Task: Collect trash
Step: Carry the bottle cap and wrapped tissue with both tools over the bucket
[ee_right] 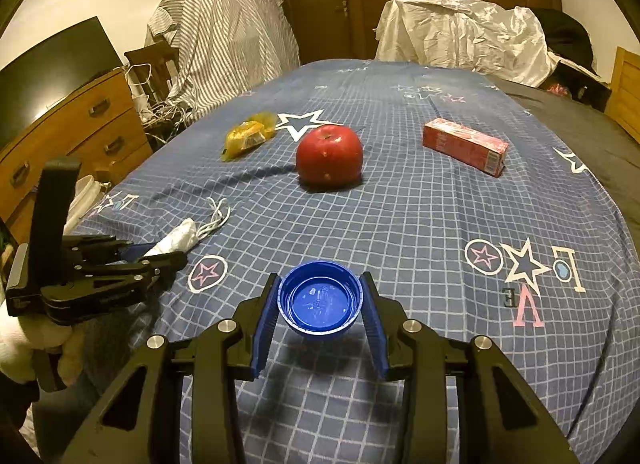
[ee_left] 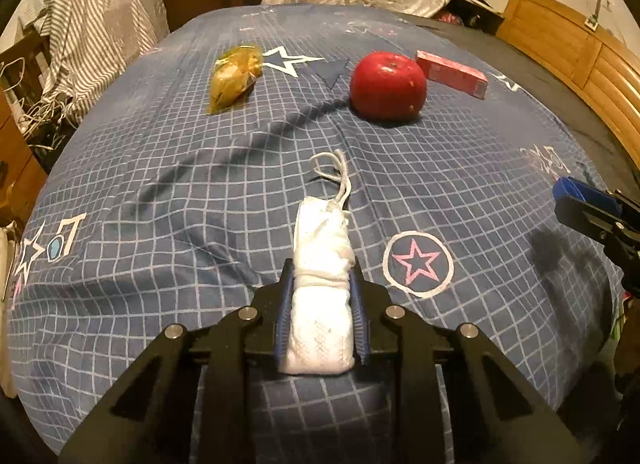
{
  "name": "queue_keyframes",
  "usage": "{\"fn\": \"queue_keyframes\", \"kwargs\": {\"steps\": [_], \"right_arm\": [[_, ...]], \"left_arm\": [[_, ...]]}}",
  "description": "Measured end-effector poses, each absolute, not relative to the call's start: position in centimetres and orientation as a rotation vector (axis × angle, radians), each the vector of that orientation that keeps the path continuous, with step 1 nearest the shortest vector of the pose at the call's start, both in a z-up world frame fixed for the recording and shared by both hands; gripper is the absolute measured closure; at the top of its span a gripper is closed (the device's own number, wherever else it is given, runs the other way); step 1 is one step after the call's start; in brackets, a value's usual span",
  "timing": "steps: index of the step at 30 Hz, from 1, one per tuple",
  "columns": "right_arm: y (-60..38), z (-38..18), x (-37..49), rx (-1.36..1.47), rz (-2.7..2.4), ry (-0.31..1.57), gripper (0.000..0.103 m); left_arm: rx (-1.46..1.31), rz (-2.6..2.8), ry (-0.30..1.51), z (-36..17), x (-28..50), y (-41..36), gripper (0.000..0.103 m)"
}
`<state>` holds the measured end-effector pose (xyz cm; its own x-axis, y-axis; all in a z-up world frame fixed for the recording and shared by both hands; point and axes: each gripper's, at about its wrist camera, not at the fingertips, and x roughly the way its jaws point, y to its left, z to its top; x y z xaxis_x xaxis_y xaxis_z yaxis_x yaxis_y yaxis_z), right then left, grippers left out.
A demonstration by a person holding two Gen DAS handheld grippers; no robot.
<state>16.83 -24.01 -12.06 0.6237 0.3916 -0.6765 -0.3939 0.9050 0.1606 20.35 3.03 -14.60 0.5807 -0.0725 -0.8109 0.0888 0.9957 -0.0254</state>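
Gripping a rolled white face mask (ee_left: 322, 292) lengthwise, our left gripper (ee_left: 322, 278) has jaws clamped on it, long axis pointing away toward the bed's far edge, ear loops (ee_left: 334, 174) leading. Our right gripper (ee_right: 320, 298) pinches a blue bottle cap (ee_right: 320, 298), open side up, above the bedspread (ee_right: 440, 224) near its near edge

Blue checked bedspread (ee_right: 420, 216) with star prints, creased. Red apple (ee_right: 329, 158) resting upright near its middle. Striped cloth (ee_right: 224, 44) draped over furniture beyond the far left corner. Crumpled white sheet (ee_right: 460, 34) heaped past the far edge. Wooden drawer chest (ee_right: 72, 132) at left, tangled white cables (ee_right: 160, 110) beside it. Wooden headboard (ee_left: 568, 52) along the right.
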Motion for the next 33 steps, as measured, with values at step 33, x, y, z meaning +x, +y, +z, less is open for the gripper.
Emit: {"fn": "queue_keyframes", "kwargs": {"steps": [33], "right_arm": [[-25.2,1.5,7.4,0.011,0.348,0.335,0.062]], "left_arm": [[0.016,-0.060,0.366,-1.3,10.5,-2.5,0.079]]}}
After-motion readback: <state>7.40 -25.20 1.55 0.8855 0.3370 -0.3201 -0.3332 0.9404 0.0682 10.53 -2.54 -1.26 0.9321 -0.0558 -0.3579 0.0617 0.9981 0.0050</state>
